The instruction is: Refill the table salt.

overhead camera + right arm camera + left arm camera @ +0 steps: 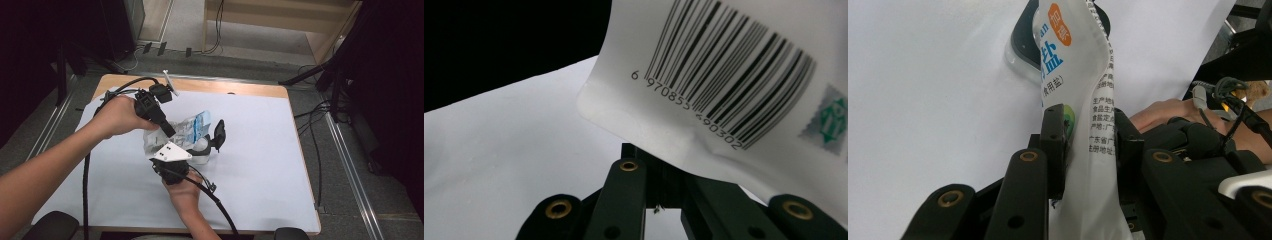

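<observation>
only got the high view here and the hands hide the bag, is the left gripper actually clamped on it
Observer: Yes. In the left gripper view the jaws of the left gripper pinch a fold of the salt bag from both sides.
Operator: what's under the bag past the jaws
Observer: A clear round container with a black lid lies on the white table cover, right behind the bag.
Operator: and the right gripper, holding too
Observer: In the right gripper view the bag's barcode corner sits just over the right gripper; the bag hides the jaw tips, so I cannot tell whether they grip it.
</observation>
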A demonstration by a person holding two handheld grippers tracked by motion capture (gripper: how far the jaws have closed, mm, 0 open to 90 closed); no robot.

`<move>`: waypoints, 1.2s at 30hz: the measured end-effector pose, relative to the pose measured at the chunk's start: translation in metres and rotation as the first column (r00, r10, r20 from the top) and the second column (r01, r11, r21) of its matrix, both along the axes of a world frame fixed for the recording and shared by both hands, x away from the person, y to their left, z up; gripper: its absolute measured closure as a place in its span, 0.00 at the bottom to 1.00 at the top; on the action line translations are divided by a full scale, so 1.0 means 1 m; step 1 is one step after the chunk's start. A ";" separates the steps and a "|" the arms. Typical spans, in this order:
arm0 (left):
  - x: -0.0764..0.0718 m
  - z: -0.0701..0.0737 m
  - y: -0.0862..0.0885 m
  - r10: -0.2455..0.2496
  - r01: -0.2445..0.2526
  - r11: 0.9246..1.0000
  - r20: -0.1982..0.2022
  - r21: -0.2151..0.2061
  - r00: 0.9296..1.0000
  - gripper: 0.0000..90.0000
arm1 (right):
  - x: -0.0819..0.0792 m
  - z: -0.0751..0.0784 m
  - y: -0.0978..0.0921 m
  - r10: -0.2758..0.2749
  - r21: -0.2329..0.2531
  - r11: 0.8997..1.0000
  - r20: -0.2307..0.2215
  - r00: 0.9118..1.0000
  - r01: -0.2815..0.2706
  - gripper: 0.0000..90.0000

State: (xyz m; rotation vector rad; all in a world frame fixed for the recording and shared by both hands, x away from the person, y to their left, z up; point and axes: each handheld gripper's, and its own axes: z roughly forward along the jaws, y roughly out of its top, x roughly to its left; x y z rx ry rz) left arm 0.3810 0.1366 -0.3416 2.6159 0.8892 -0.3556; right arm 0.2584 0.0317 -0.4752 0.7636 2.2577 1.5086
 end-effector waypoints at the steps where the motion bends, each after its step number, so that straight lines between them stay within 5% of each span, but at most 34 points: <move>1: 0.000 0.000 0.000 -0.002 0.002 1.000 0.000 0.001 1.000 0.83 | 0.000 0.000 0.000 -0.001 0.000 1.000 -0.001 1.000 0.001 1.00; 36: 0.001 0.006 -0.003 0.003 -0.003 1.000 0.021 -0.003 1.000 0.82 | 0.001 0.005 0.001 -0.003 0.005 1.000 0.009 1.000 0.003 1.00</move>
